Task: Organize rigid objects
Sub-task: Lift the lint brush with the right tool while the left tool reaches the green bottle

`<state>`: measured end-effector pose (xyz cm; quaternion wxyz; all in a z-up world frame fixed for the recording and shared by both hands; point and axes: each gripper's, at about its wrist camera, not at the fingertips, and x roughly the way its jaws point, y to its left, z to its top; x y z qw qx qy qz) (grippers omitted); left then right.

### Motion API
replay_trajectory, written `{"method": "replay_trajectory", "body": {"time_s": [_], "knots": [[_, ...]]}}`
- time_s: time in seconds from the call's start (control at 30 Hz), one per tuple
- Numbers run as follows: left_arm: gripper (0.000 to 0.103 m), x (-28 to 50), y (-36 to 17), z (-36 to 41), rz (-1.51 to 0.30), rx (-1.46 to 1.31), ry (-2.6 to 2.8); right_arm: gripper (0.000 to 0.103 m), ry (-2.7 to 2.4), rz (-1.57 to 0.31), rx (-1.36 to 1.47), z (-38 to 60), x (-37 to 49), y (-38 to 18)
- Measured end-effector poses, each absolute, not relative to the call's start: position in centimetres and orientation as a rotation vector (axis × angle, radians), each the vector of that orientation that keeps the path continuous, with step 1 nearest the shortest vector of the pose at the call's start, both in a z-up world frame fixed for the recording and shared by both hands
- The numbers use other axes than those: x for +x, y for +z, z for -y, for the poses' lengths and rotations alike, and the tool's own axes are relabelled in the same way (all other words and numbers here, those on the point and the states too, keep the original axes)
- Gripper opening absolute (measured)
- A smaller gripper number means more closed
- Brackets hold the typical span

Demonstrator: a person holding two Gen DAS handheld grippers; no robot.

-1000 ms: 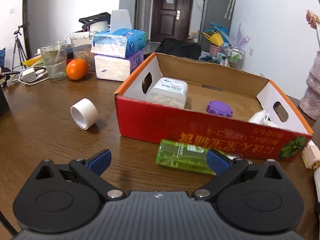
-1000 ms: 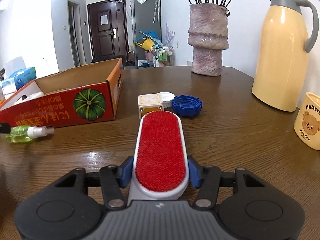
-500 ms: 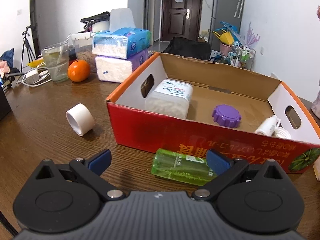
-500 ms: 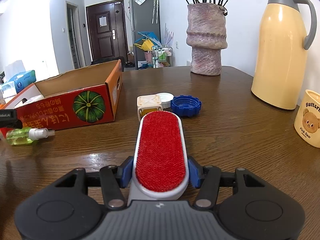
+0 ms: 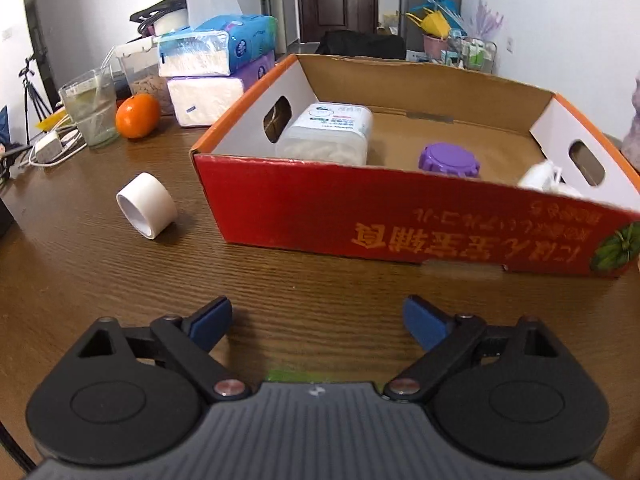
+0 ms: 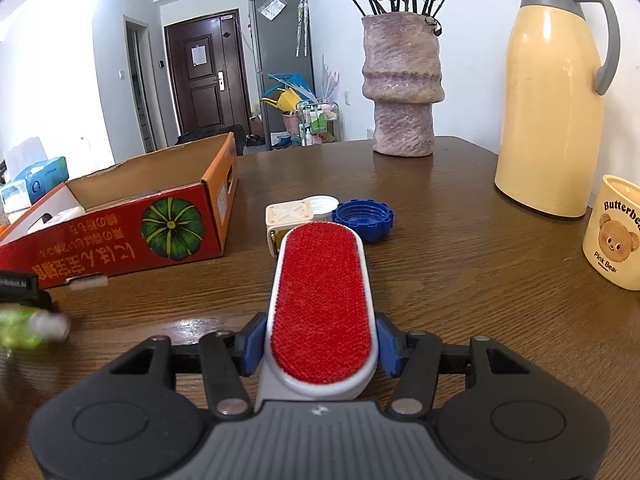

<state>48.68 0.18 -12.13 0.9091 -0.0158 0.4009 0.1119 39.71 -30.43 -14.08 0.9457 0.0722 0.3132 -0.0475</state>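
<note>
On the dark wooden counter [image 5: 80, 280] in a white-walled room, the right tool [image 6: 320, 350] grips a red lint brush [image 6: 322, 308], while the wide left tool [image 5: 316, 320], its jaws just closing slightly, no longer frames the green bottle [image 6: 20, 328].

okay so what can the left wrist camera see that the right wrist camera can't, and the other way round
Only the left wrist view shows the left gripper, open over bare table, plus the white tape roll, the orange, the glass and the purple lid inside the box.

Only the right wrist view shows the right gripper shut on the red lint brush, the blue lid, the vase, the yellow jug and the bear mug.

Both show the red cardboard box.
</note>
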Motion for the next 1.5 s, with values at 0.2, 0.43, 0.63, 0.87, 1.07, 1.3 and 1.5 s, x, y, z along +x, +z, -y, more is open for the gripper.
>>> {"method": "replay_trajectory", "body": {"time_s": [0.2,0.43,0.63,0.87,1.07,1.3,1.5], "knots": [[0.091,45.9,-11.0,0.4,-0.755,-0.007,0.212,0.055,-0.087,-0.637,0.156,30.5,39.7,-14.1],[0.103,40.2,-9.2,2.2,-0.610,0.027,0.168,0.055,-0.069,-0.630,0.160,30.5,39.5,-13.9],[0.103,40.8,-9.9,2.3,-0.614,0.026,0.163,0.055,-0.053,-0.618,0.147,29.9,39.1,-13.7],[0.103,40.9,-9.8,2.1,-0.589,0.007,0.142,0.055,-0.054,-0.621,0.148,29.9,39.2,-13.8],[0.103,39.8,-7.7,0.8,-0.516,-0.048,0.185,0.055,-0.053,-0.613,0.153,30.0,39.1,-13.7],[0.103,36.1,-6.2,-0.5,-0.560,-0.052,0.189,0.055,-0.009,-0.600,0.163,29.8,38.4,-13.5],[0.103,32.7,-5.6,-0.5,-0.614,-0.044,0.217,0.055,0.034,-0.574,0.166,29.3,36.5,-12.9]]}}
